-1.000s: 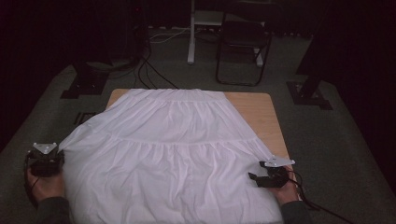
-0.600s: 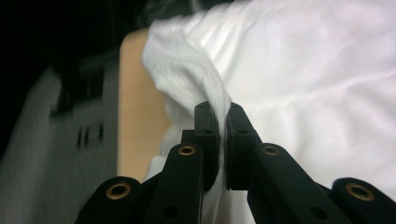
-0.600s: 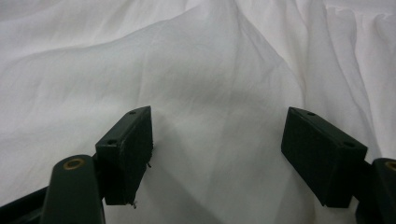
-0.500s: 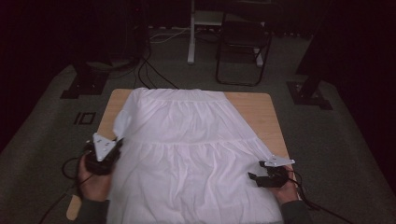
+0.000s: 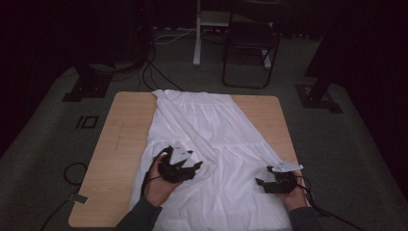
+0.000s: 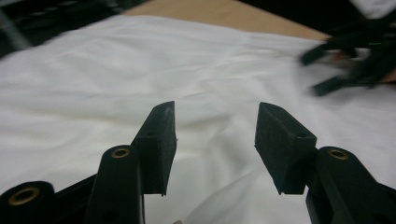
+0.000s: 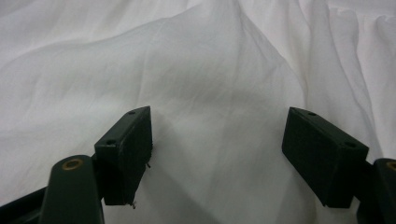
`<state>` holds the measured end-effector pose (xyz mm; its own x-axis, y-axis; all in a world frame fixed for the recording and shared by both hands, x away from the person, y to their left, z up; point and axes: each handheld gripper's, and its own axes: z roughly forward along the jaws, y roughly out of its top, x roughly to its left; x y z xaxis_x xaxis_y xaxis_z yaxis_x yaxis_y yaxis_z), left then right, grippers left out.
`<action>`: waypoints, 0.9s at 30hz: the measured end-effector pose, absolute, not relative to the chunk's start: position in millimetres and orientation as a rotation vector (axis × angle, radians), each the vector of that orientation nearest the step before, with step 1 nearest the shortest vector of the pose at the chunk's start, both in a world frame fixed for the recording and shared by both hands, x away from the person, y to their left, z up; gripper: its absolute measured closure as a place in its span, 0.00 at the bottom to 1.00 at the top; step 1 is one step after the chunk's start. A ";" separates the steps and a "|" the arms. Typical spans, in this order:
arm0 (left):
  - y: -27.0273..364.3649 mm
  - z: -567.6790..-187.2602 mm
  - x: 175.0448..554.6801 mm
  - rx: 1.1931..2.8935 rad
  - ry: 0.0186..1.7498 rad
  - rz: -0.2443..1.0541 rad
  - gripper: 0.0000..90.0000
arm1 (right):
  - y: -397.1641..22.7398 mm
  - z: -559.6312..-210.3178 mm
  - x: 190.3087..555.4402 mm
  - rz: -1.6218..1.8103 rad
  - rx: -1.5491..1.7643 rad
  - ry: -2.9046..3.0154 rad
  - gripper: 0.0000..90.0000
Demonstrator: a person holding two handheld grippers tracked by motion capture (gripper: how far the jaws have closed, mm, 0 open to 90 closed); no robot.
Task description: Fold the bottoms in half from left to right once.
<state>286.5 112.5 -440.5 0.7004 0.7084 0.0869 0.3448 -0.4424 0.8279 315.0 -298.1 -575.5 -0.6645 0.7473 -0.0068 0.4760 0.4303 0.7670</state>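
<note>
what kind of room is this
Probably a recording studio or lab: a light wooden table on grey carpet, black stand bases with loose cables, and a dark folding chair behind.

I see a plain white skirt [image 5: 211, 144], no print, with faint gathered tier seams. The table [image 5: 120, 144] is light tan wood with fine grain. Both the left gripper [image 5: 185, 166] and the right gripper [image 5: 269, 183] are matte black; I note brass-coloured rivets on the jaws and a pale grey plate on each. The floor [image 5: 43, 144] is dull grey-green. The folding chair [image 5: 250, 43] is black.
</note>
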 end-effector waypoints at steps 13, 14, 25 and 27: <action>198.5 -511.3 287.7 2.075 1.030 0.330 0.33 | -297.8 -575.5 314.9 1.089 1.048 2.341 0.26; 194.4 -519.2 286.6 2.104 1.031 0.320 0.40 | -297.8 -575.5 314.9 1.089 1.048 2.341 0.26; 124.3 -503.5 254.3 2.170 0.694 0.205 0.99 | -297.7 -575.5 314.8 1.087 1.048 2.340 0.27; 101.1 -501.5 245.7 2.194 0.609 0.153 0.99 | -297.7 -575.5 314.8 1.087 1.048 2.340 0.26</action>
